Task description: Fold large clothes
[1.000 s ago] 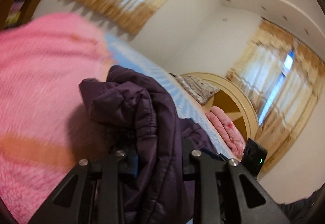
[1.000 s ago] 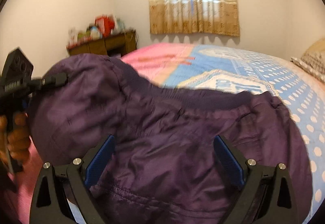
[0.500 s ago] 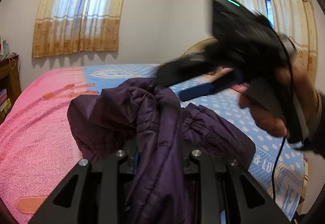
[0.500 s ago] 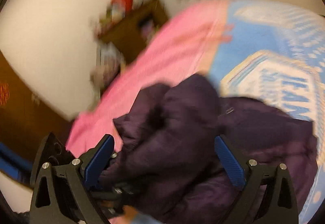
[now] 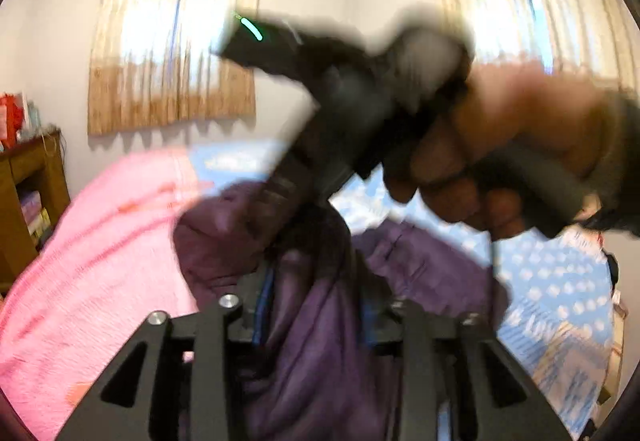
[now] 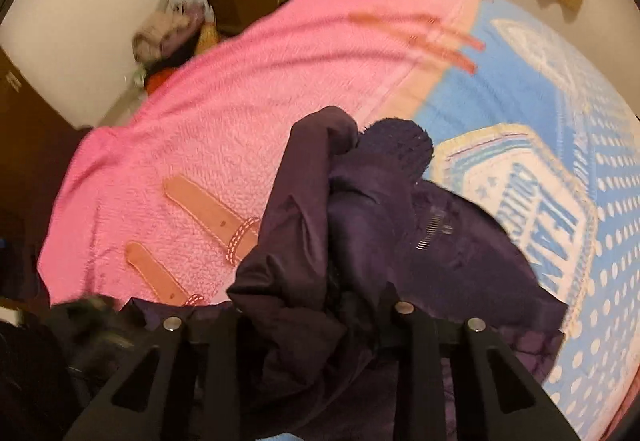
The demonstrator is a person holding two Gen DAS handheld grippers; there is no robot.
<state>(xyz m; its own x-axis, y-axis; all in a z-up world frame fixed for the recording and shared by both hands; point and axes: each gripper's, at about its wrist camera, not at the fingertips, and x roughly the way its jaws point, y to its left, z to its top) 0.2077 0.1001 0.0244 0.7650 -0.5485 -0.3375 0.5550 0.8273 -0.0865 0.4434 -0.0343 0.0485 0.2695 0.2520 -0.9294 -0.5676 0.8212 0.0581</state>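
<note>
We had the purple jacket [image 6: 360, 225] bunched over the bed [image 6: 224, 129], its bulk lying where the pink blanket [image 5: 100, 241] met the blue dotted cover [image 6: 600, 129]. Our left gripper [image 5: 316, 301] had its jaws pressed in on a thick fold of the jacket, the cloth rising between the fingers and spilling toward the camera. Our right gripper [image 6: 320, 305] likewise stood pinching a gathered ridge of the same garment, with the dark ribbed cuff or collar [image 6: 400, 145] showing just beyond it. In the left wrist view the right hand [image 5: 492, 153] and its tool crossed close above the jacket, blurred, so we could not read fine detail there.

We judged the step to be gathering and lifting the jacket so it could be spread flat for folding; little of the fold itself looked done, since the garment was still a crumpled heap. To do this well, we would have wanted each grip on a true edge, a shoulder or hem, not on a wad of layers, and the two grippers drawn apart over the bed until the cloth hung taut. The padded fabric looked slippery and bulky, so a deep bite seemed wise.
</note>
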